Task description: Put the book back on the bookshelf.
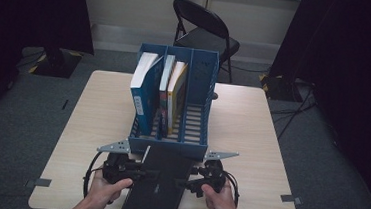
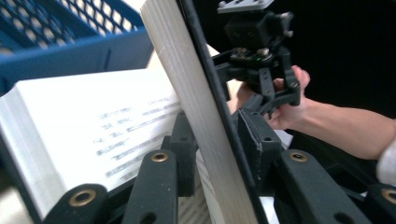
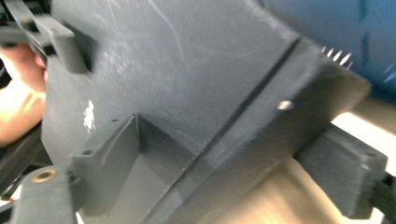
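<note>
Left gripper (image 2: pixel 212 154) has its jaws pinched onto the front cover and a thick wad of pages of the black book (image 1: pixel 160 182), which sits open at the near edge of the table (image 1: pixel 251 140), right in front of the blue file rack (image 1: pixel 170 142). Across from it the right gripper (image 3: pixel 219 163) clamps the spine side, one jaw on the dark cover, the other under the board. This looks like a hefty hardback: stiff boards, a heavy page block, and a smooth cover that could well slide between the pads, so a grip close to the spine and deep over the boards seems the safest hold; loose pages will flop and fan. Out to the rack: three upright slots, the left one holding a blue book (image 1: pixel 141 93) leaning, the middle one holding two more books (image 1: pixel 171 96), and the right slot (image 1: pixel 196 120) standing vacant, the likely home for this one.
</note>
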Action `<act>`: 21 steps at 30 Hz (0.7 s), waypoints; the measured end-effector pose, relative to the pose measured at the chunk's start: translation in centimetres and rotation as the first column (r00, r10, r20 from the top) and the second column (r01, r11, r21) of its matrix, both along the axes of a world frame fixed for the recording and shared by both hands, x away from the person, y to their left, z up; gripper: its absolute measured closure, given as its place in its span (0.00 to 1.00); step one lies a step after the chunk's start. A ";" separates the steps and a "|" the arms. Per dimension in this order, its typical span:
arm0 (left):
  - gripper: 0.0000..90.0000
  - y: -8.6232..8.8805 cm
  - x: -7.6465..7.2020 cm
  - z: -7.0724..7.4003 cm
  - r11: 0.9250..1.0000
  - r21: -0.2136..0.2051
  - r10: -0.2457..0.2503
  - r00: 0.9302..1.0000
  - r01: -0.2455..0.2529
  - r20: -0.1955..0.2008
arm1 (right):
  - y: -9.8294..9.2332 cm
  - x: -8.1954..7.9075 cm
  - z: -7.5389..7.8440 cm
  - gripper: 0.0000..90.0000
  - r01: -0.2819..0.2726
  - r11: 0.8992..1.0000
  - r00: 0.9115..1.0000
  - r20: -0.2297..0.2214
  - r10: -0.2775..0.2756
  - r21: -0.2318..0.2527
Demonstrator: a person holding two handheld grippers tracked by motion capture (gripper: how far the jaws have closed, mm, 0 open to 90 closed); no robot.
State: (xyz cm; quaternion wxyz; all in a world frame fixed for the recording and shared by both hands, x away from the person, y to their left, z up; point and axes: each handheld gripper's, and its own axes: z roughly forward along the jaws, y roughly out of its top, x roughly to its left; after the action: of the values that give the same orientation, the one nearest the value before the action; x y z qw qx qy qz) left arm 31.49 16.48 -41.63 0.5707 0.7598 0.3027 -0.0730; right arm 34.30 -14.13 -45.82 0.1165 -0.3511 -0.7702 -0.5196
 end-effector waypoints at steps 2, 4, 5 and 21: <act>0.79 0.2 -0.1 0.0 1.000 -0.020 0.005 1.000 -0.005 -0.010 | -0.1 -0.1 0.5 0.20 0.002 1.000 1.000 0.019 -0.002 0.000; 0.80 0.4 -0.1 0.1 1.000 -0.031 -0.004 1.000 0.004 -0.008 | -0.3 -0.4 1.1 0.24 0.002 1.000 0.999 0.046 -0.003 0.001; 0.80 0.4 -0.2 0.3 0.999 -0.039 -0.009 1.000 0.009 -0.002 | -0.3 -0.5 1.4 0.26 -0.003 1.000 0.998 0.059 0.003 -0.002; 0.78 0.7 -0.8 2.5 0.999 -0.046 0.027 0.991 -0.021 0.131 | -1.1 -1.3 6.7 0.43 0.038 0.998 0.965 0.258 -0.049 0.048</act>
State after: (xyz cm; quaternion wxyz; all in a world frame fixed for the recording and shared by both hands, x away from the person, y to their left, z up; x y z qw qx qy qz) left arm 30.68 17.13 -39.14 0.6071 0.7464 0.2718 -0.0224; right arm 32.97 -15.21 -39.16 0.0108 -0.2942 -0.7597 -0.5797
